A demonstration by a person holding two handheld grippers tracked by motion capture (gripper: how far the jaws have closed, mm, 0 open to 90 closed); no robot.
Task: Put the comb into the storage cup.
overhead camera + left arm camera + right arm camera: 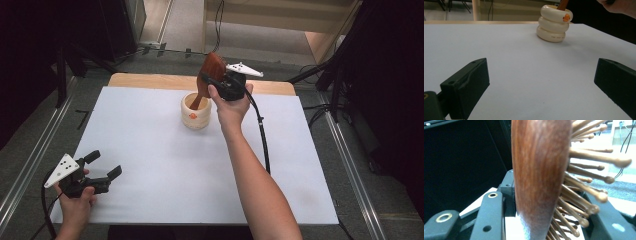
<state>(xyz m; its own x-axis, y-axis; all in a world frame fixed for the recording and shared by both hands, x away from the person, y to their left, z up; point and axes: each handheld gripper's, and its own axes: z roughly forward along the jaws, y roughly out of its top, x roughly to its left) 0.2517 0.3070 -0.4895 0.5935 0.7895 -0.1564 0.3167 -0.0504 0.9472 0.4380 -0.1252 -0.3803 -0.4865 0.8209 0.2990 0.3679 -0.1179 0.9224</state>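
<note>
At the near left corner of the white table (150,165), the left gripper (102,167) resting low in the person's left hand (75,200), grey three-cornered plate on top, cable trailing off the table edge toward the person. Jaws spread wide, nothing between them, bare white surface showing across the gap in the left gripper view (541,82). Well apart from it, toward the far middle of the table, a cream holder (196,112) shaped like three stacked rings, upright, with a small orange mark on its side; seen again in the left gripper view (554,23) with a brown handle rising out of its mouth. Standing in that holder, handle end down, a reddish wooden hairbrush (209,75), tilted, its paddle head leaning up and to the right above the rim. Just right of the holder, the right gripper (212,82) raised off the table in the person's right hand (231,107), forearm reaching in from the bottom edge, black cable hanging down across the table behind it. Jaws pressed in on the brush head from both sides: in the right gripper view, smooth wooden back (540,170) against one jaw and ball-tipped wooden bristles (584,180) pointing toward the other. Beyond the table's far wooden edge (150,80), grey floor and loose cables.
</note>
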